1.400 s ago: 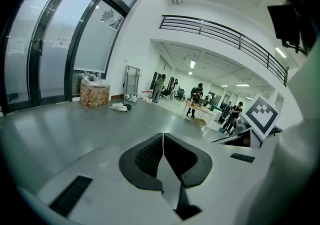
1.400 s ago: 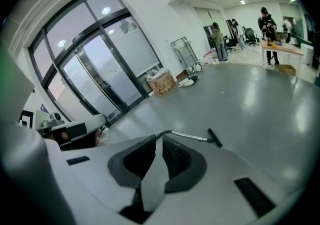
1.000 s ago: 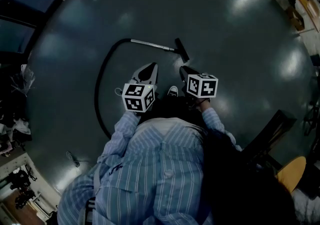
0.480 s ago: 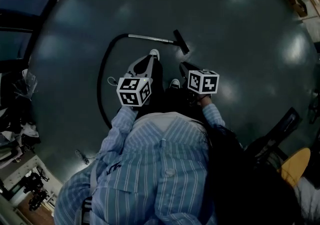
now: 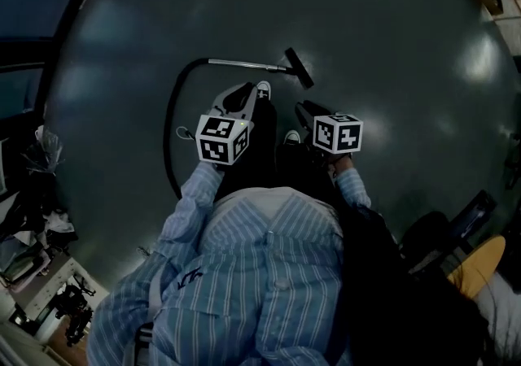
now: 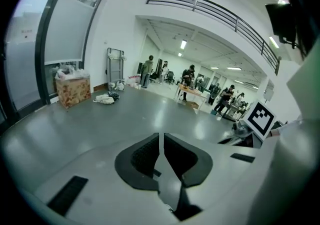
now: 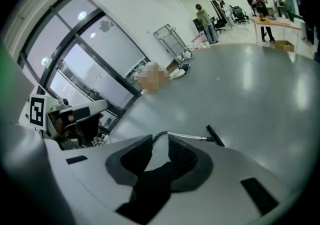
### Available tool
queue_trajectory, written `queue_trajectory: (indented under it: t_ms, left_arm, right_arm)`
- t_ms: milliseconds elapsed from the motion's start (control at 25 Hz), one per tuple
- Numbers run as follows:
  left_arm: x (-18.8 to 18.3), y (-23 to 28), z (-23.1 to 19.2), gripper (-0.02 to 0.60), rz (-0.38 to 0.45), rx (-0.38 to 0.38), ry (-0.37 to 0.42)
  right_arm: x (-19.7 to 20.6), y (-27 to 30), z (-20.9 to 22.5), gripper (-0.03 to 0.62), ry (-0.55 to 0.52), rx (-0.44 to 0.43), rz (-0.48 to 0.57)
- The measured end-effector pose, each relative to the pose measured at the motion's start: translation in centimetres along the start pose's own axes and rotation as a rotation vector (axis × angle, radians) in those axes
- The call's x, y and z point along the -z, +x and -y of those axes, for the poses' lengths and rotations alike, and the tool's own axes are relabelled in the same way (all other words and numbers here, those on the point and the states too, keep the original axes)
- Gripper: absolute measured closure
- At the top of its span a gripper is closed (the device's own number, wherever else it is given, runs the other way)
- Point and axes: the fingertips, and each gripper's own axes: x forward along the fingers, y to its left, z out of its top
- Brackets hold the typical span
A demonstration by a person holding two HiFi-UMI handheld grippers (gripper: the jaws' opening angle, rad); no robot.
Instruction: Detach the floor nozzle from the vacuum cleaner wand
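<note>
Left gripper (image 6: 161, 135) shut, empty | right gripper (image 7: 160, 138) jaws just opening, nothing between | best: steady wand (image 5: 248, 64), pull floor nozzle (image 5: 299, 69) straight.

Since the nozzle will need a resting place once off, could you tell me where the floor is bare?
The glossy dark grey floor is bare beyond and right of the black floor nozzle. Another free stretch lies left of the curved black hose. Crowded: piled equipment at lower left, yellow seat at lower right.
</note>
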Motion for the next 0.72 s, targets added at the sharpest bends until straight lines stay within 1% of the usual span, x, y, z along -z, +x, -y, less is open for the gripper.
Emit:
queue_trajectory:
  t_ms: [120, 240, 360, 400, 440, 480, 520, 600, 720]
  left_arm:
    - [0.2, 2.9, -2.9, 0.569, -0.058, 0.047, 0.017]
    - [0.1, 7.9, -5.7, 0.569, -0.11, 0.099, 0.042]
    - [-0.3, 12.0, -7.2, 0.565, -0.156, 0.171, 0.095]
    - [-0.3, 13.3, -7.4, 0.557, -0.17, 0.2, 0.118]
    - [-0.1, 14.6, -7.6, 0.535, -0.185, 0.231, 0.141]
    - [0.3, 16.0, -7.7, 0.506, -0.199, 0.264, 0.16]
    - [0.8, 17.4, -7.8, 0.489, -0.213, 0.295, 0.174]
    - [2.1, 19.9, -8.4, 0.481, -0.242, 0.342, 0.193]
    - [5.0, 23.1, -10.0, 0.476, -0.336, 0.366, 0.216]
  right_arm:
    - [-1.8, 2.7, 0.8, 0.473, 0.03, 0.006, 0.012]
    - [-4.7, 5.9, 3.2, 0.448, 0.031, 0.028, 0.029]
    - [-6.5, 7.9, 5.0, 0.436, 0.003, 0.073, 0.006]
    - [-6.9, 8.7, 5.6, 0.433, -0.003, 0.082, -0.004]
    - [-7.2, 9.5, 6.3, 0.428, -0.005, 0.087, -0.013]
    - [-7.3, 10.5, 7.1, 0.424, -0.003, 0.089, -0.023]
    - [-7.2, 11.4, 8.0, 0.421, 0.001, 0.092, -0.033]
    - [-7.1, 13.2, 9.6, 0.414, 0.002, 0.104, -0.056]
    - [-7.1, 15.9, 12.2, 0.402, -0.01, 0.148, -0.093]
